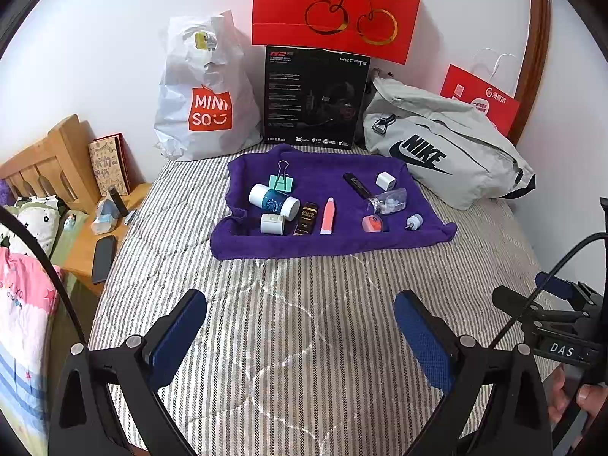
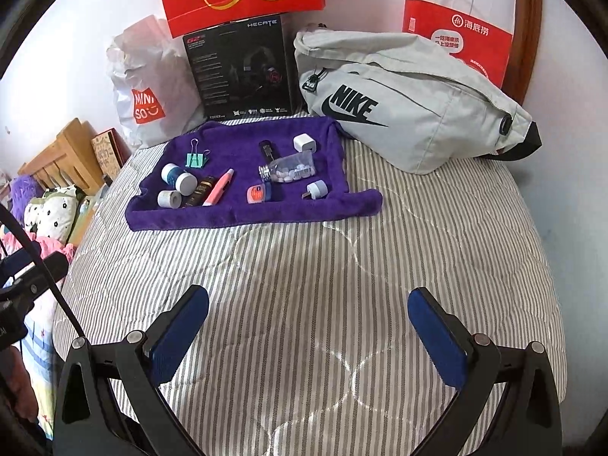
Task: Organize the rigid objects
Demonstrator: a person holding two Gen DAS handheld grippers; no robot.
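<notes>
A purple towel (image 1: 334, 245) (image 2: 243, 216) lies on the striped bed with several small objects on it: a teal binder clip (image 1: 281, 182) (image 2: 197, 159), a blue-and-white jar (image 1: 273, 201) (image 2: 178, 178), a pink pen (image 1: 326, 216) (image 2: 219, 187), a clear pill bottle (image 1: 387, 200) (image 2: 290, 169), a white charger cube (image 1: 385, 181) (image 2: 304, 143) and an orange tape measure (image 1: 372, 224) (image 2: 258, 193). My left gripper (image 1: 300, 323) is open over bare bedding, well short of the towel. My right gripper (image 2: 307, 323) is open too, holding nothing.
A grey Nike bag (image 1: 444, 152) (image 2: 410, 110) lies right of the towel. A black headset box (image 1: 315, 98) (image 2: 243, 72), a white Miniso bag (image 1: 201, 95) and red paper bags (image 2: 459, 41) stand against the wall. A wooden bedside ledge (image 1: 87, 243) with a phone (image 1: 103, 258) is at left.
</notes>
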